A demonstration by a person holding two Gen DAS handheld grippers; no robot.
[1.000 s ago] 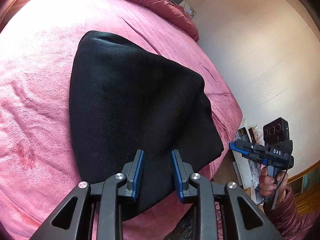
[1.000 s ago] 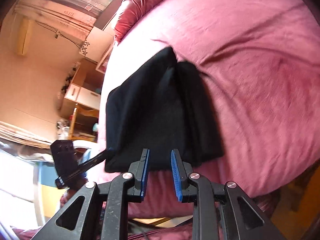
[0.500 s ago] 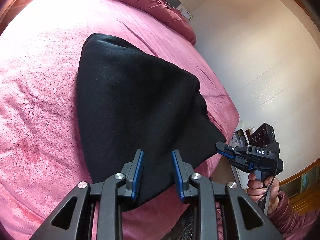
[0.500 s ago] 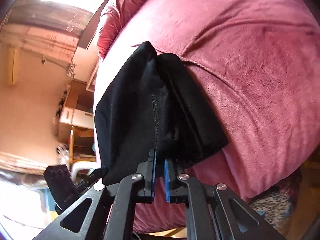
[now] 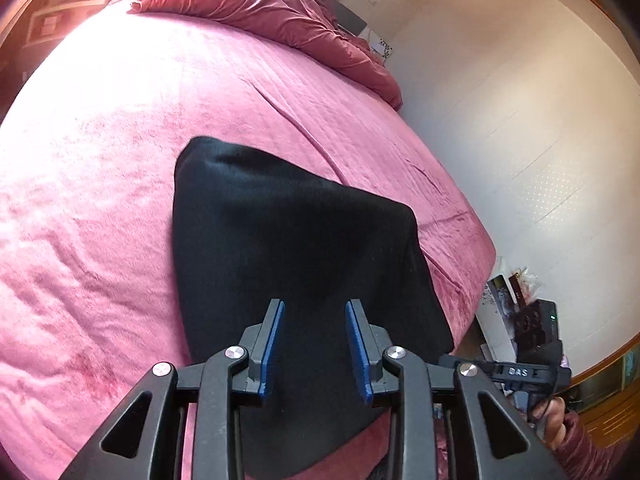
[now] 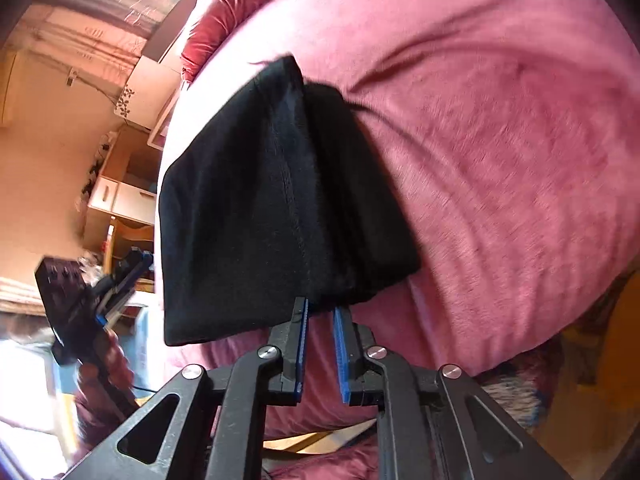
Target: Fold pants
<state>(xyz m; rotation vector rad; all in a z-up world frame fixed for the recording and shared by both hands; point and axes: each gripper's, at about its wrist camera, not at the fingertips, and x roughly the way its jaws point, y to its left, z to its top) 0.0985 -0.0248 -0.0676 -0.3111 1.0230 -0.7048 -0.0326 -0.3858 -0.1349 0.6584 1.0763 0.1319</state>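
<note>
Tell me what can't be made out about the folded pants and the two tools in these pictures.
- Left wrist view: the near edge of the black pants is covered by the left tool, whose jaws are opening.
- Right wrist view: the right tool, jaws opening, sits at the pants' near edge; contact there is unclear.
- The left tool, seen from the right wrist, is blurred.
- The bed is cut off by every frame edge.

In the left wrist view, the near edge of the folded black pants [image 5: 296, 248] lies hidden under the left gripper [image 5: 315, 346], and the right gripper [image 5: 516, 372] shows only partly behind it, its fingertips out of sight. In the right wrist view the pink bed cover [image 6: 500, 152] and the left gripper [image 6: 120, 280] are smeared by blur. The shelf clutter [image 6: 116, 184] there is too small to tell.
</note>
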